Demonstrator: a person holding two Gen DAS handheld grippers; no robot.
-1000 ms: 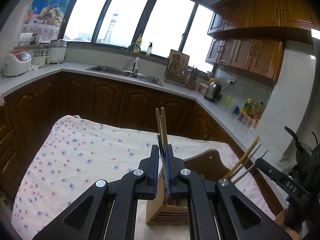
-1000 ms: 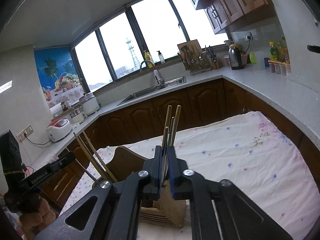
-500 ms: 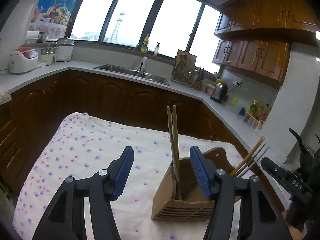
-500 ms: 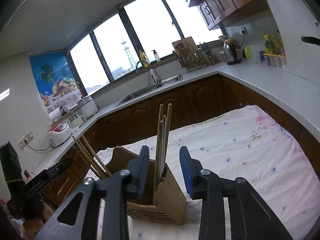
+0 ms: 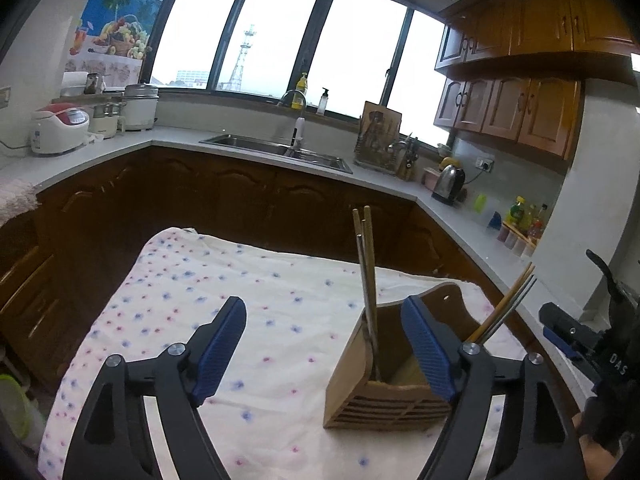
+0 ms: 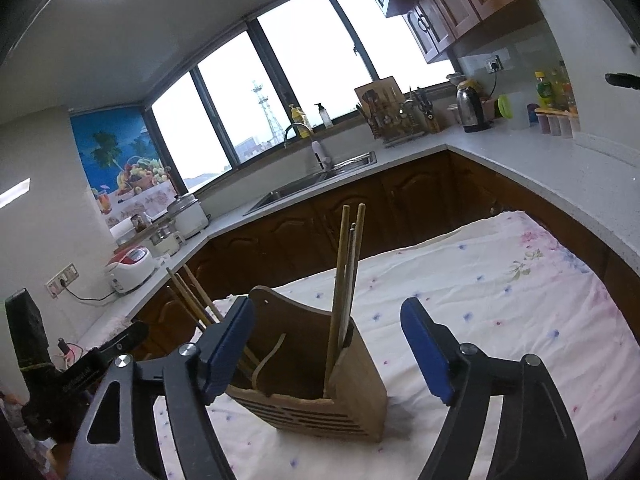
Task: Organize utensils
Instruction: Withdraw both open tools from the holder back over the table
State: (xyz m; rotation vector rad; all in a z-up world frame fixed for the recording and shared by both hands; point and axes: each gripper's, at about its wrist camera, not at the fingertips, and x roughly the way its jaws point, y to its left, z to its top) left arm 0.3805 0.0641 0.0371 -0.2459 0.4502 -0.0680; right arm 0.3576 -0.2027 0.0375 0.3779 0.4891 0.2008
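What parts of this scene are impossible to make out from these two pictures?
- Lower ends of the chopsticks: left wrist view, hidden inside the wooden holder.
- Second chopstick bundle: right wrist view, its base behind the right hand-held gripper.
- Bottle labels on the counter: too small.

Wide windows light a kitchen of dark wooden cabinets, a grey counter and a steel sink.

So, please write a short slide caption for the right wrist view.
Open right gripper before a wooden holder with chopsticks standing inside, on a flowered cloth.
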